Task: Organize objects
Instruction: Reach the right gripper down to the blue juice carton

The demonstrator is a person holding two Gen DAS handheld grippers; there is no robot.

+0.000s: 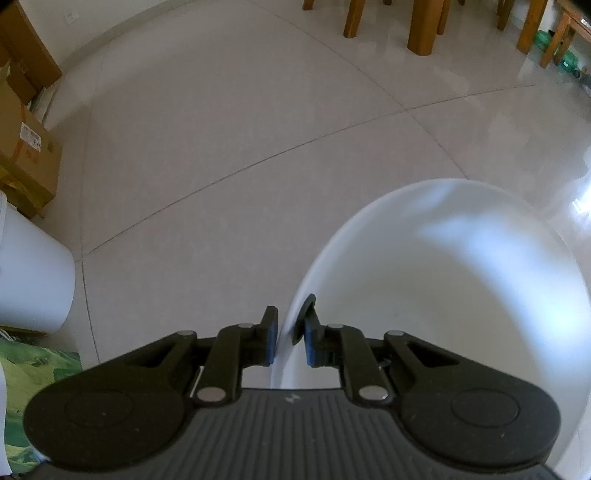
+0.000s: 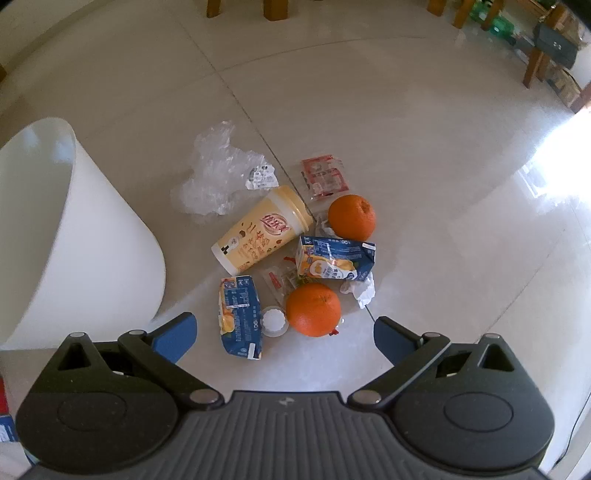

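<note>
My left gripper (image 1: pixel 288 341) is shut on the rim of a white plastic bin (image 1: pixel 443 295), one pad outside the wall and one inside. That bin (image 2: pixel 74 236) shows tilted at the left of the right wrist view. My right gripper (image 2: pixel 282 338) stands open above a pile on the floor. Between its fingers lie a blue juice carton (image 2: pixel 240 317), a white cap (image 2: pixel 274 321) and an orange (image 2: pixel 313 309). Farther off are a yellow cup (image 2: pixel 262 230) on its side, a second blue carton (image 2: pixel 336 258), another orange (image 2: pixel 351 217), a red packet (image 2: pixel 324 177) and clear plastic wrap (image 2: pixel 218 177).
Cardboard boxes (image 1: pixel 26 147) and a white tub (image 1: pixel 33 273) stand at the left of the left wrist view. Wooden furniture legs (image 1: pixel 421 26) line the far side of the tiled floor (image 1: pixel 240 129). A crumpled white tissue (image 2: pixel 360 291) lies by the pile.
</note>
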